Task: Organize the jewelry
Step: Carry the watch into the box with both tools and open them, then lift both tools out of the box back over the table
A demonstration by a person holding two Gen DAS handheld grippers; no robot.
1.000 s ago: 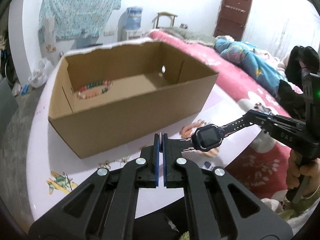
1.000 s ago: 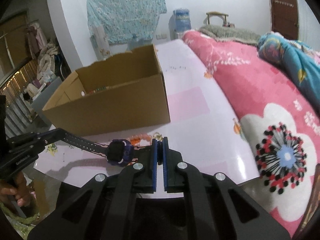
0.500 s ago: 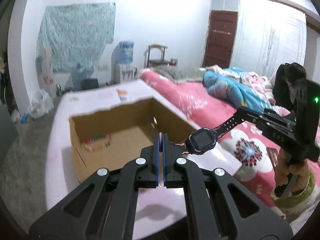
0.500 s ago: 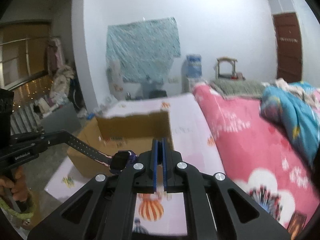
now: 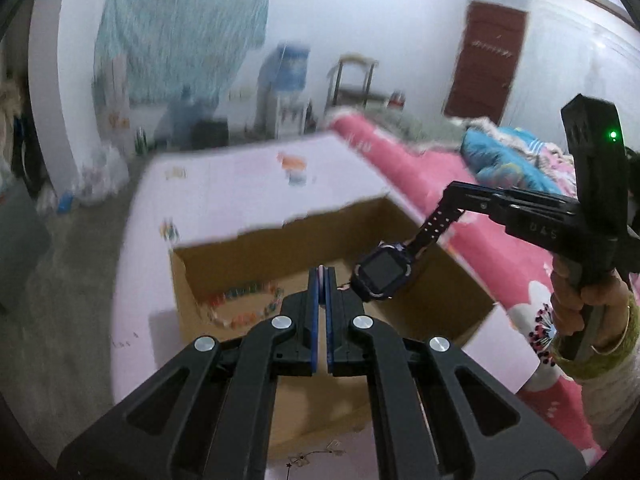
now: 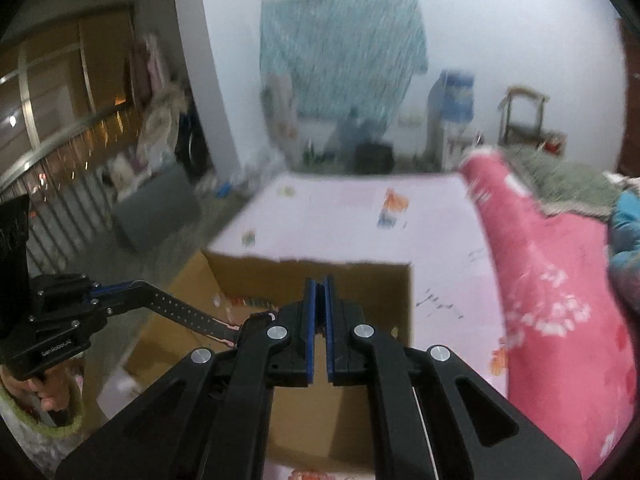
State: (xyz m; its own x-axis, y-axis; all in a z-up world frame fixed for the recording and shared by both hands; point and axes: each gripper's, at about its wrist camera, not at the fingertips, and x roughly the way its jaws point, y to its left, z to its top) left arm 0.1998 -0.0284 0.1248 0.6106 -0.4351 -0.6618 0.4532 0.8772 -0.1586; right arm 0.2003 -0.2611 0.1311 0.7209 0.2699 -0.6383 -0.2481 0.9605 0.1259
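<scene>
A dark purple smartwatch hangs stretched between my two grippers, above the open cardboard box. My left gripper is shut on one strap end, whose pink lining shows between the pads. In the same view my right gripper comes in from the right, shut on the other, perforated strap. The right wrist view shows my right gripper shut over the box, with the left gripper clamping the strap at the left. The watch body is mostly hidden there. A colourful bead bracelet lies on the box floor.
The box stands on a white table printed with small pictures. A bed with a pink flowered blanket runs along the right side. A thin chain lies on the table in front of the box. A hand holds the right gripper's handle.
Both grippers have risen and gone forward together, carrying the watch from just above the table in front of the box to over the box's opening. Both stayed shut on the straps.
</scene>
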